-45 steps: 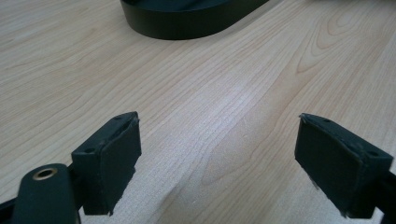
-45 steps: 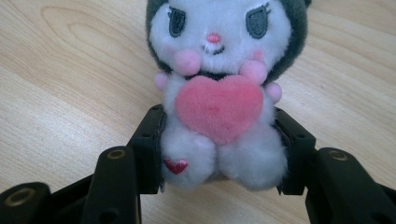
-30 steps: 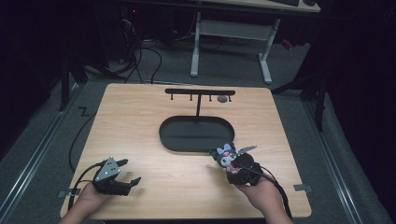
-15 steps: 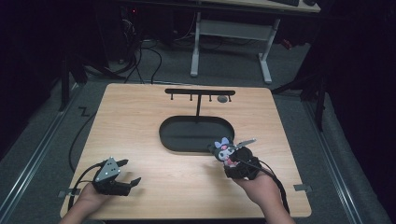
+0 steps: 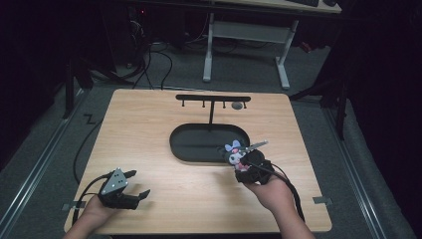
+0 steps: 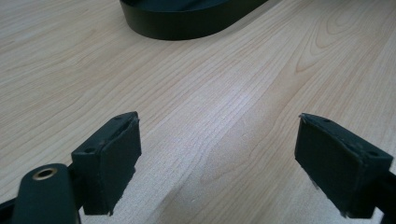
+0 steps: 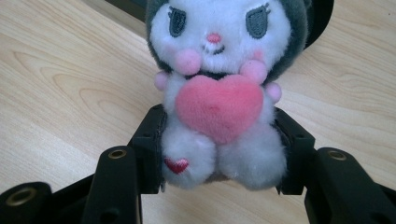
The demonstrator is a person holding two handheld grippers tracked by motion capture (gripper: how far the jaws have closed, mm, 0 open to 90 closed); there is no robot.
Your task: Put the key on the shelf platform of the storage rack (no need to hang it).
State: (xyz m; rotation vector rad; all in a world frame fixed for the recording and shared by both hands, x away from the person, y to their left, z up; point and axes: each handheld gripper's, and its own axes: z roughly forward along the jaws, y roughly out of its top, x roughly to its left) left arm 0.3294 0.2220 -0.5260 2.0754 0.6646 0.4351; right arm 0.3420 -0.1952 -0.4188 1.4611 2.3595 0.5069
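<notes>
A small plush toy (image 7: 217,93), white with a grey hood, holds a pink heart, and my right gripper (image 7: 219,156) is shut on its lower body. In the high view the plush toy (image 5: 234,155) and right gripper (image 5: 244,167) hover at the right end of the black oval tray (image 5: 199,149). A black hook rack (image 5: 213,98) stands on a post at the tray's far side. My left gripper (image 5: 137,185) rests near the table's front left, open, and its two pads (image 6: 109,156) stand wide apart over bare wood with the tray's wall (image 6: 187,25) ahead.
The wooden table (image 5: 149,119) has edges all round, with a dark floor and cables beyond. A white desk frame (image 5: 246,35) stands behind the table. A small grey round piece (image 5: 237,105) hangs at the rack's right end.
My right gripper has carried the plush toy a little up and away from the front edge, toward the tray's right end. The left gripper has stayed put.
</notes>
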